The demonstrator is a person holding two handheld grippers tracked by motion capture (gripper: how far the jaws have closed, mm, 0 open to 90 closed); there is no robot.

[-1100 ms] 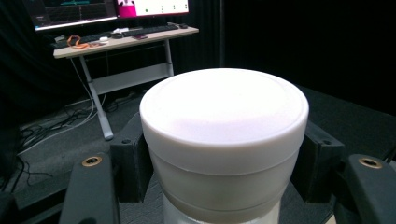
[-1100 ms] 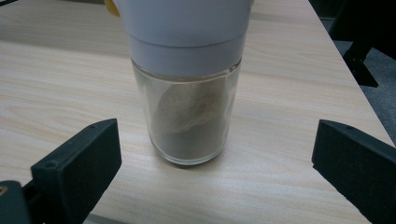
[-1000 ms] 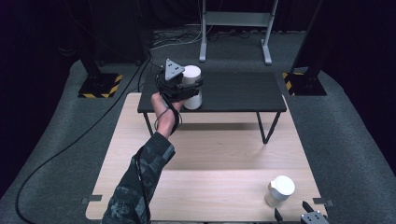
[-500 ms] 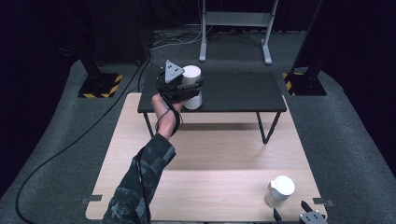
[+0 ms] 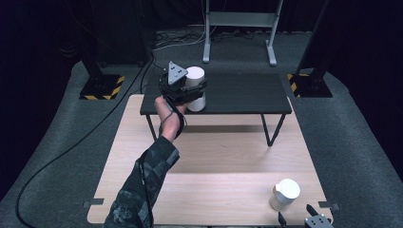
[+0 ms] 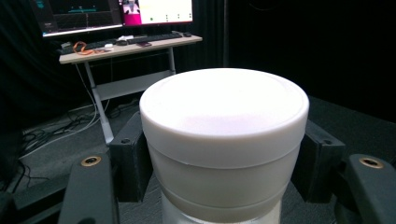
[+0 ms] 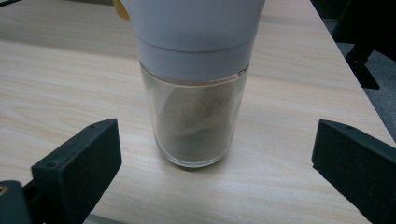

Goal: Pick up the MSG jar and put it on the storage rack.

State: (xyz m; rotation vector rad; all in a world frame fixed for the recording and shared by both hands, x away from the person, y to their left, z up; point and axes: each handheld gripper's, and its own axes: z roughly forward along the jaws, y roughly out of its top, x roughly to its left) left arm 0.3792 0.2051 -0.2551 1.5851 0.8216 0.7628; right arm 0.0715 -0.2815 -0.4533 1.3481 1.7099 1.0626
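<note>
Jar (image 7: 196,93) stands upright dead ahead between my right gripper's (image 7: 215,163) wide jaws, untouched; left gripper (image 6: 224,172) clamps the other jar's lid (image 6: 224,116).

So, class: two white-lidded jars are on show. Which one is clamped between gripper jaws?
The jar on the black table, clamped at its lid by the left gripper. The jar on the wooden table stands free between the right gripper's open jaws.

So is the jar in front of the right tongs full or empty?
Partly filled. The jar shows brownish powder through its clear glass, sloped, reaching well short of its white lid.
</note>
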